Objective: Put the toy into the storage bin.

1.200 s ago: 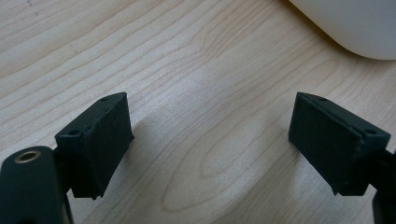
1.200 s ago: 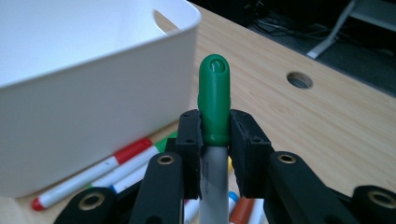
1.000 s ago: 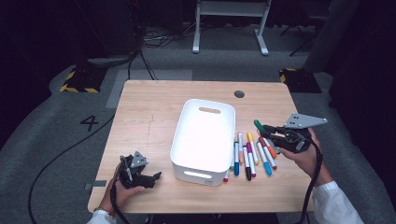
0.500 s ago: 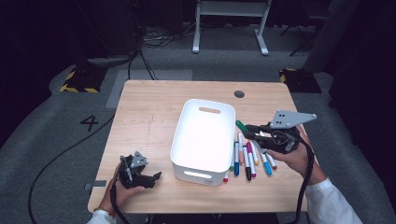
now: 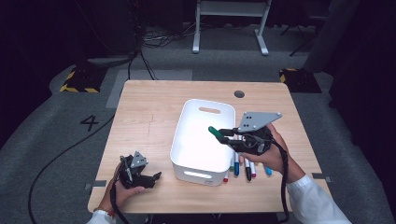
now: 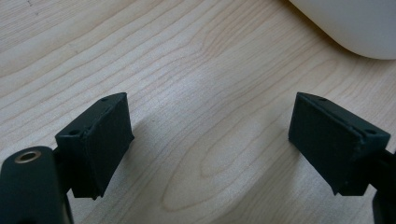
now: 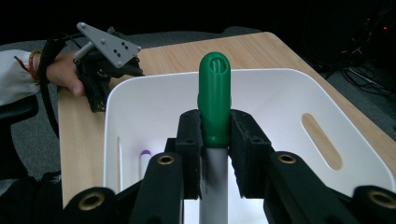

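My right gripper [image 5: 229, 135] is shut on a green-capped marker [image 5: 215, 131], held above the right side of the white bin [image 5: 187, 154]. In the right gripper view the green-capped marker [image 7: 214, 98] sticks out between the pads [image 7: 190, 140] over the white bin [image 7: 280, 93], and a marker with a purple cap [image 7: 144, 161] lies on the bin's floor. Several markers [image 5: 243, 168] lie on the table right of the bin, partly under the hand. My left gripper [image 5: 152, 179] rests open on the table at the front left; its open jaws frame bare wood in the left gripper view [image 6: 210, 154].
The wooden table [image 5: 149, 107] has a round hole [image 5: 239, 94] at the back. A corner of the bin [image 6: 345, 28] lies beyond the left gripper. Cables trail from both grippers off the front edge.
My right gripper has carried the green-capped marker leftward and upward, from over the row of markers to above the bin. The left gripper has stayed in place.
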Tool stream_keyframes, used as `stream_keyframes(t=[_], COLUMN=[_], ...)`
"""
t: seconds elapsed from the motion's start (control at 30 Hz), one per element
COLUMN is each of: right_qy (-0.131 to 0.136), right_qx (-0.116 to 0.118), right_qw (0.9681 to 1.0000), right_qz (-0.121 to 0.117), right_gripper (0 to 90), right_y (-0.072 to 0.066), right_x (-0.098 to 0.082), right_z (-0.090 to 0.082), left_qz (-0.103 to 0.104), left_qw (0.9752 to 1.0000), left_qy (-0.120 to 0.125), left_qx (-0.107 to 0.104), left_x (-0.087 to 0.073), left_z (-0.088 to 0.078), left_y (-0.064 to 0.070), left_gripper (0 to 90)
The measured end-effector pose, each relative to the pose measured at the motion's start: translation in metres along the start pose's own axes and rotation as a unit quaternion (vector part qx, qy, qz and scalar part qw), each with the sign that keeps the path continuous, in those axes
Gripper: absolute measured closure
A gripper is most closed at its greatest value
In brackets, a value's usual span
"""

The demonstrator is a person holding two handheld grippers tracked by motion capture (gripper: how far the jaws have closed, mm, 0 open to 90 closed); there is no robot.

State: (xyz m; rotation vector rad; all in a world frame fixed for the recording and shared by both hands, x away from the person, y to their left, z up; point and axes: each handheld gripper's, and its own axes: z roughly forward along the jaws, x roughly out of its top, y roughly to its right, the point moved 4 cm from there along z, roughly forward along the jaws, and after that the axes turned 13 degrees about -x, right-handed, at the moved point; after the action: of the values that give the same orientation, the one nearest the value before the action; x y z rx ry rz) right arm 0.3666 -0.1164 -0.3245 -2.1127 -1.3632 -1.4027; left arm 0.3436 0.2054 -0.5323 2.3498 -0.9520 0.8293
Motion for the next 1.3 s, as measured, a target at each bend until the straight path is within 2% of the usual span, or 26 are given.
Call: stream_keyframes(t=[0.2, 0.5, 0.63, 0.83, 1.07, 1.17, 1.3], right_qy=[-0.02, -0.055, -0.065, -0.098, -0.14, -0.151, -0.154], right_qx=[0.019, 0.035, 0.041, 0.061, 0.088, 0.092, 0.095], right_qw=[0.9996, 0.9976, 0.9965, 0.9918, 0.9837, 0.9816, 0.981], right_qz=[-0.01, -0.024, -0.033, -0.055, -0.071, -0.073, -0.07], right_gripper=[74.8, 74.8, 74.8, 74.8, 74.8, 74.7, 74.1], right_y=[-0.012, -0.026, -0.033, -0.046, -0.057, -0.059, -0.06], right_x=[0.002, 0.003, 0.002, -0.005, -0.018, -0.021, -0.024], right_z=[0.019, 0.048, 0.053, 0.064, 0.073, 0.076, 0.079], left_qz=[0.001, 0.001, 0.0, 0.001, 0.001, 0.001, 0.001], left_qw=[1.0, 1.0, 1.0, 1.0, 1.0, 1.0, 1.0], left_qy=[0.0, 0.0, 0.0, 0.001, 0.001, 0.0, 0.001], left_qx=[0.001, 0.0, -0.001, -0.001, -0.001, 0.0, -0.001], left_x=[0.0, 0.0, 0.0, 0.0, 0.0, 0.0, 0.0], left_z=[0.0, 0.0, 0.0, 0.0, 0.0, 0.0, 0.0], left_y=[0.0, 0.0, 0.0, 0.0, 0.0, 0.0, 0.0], left_gripper=[13.5, 13.5, 13.6, 13.8, 13.8, 13.8, 13.8])
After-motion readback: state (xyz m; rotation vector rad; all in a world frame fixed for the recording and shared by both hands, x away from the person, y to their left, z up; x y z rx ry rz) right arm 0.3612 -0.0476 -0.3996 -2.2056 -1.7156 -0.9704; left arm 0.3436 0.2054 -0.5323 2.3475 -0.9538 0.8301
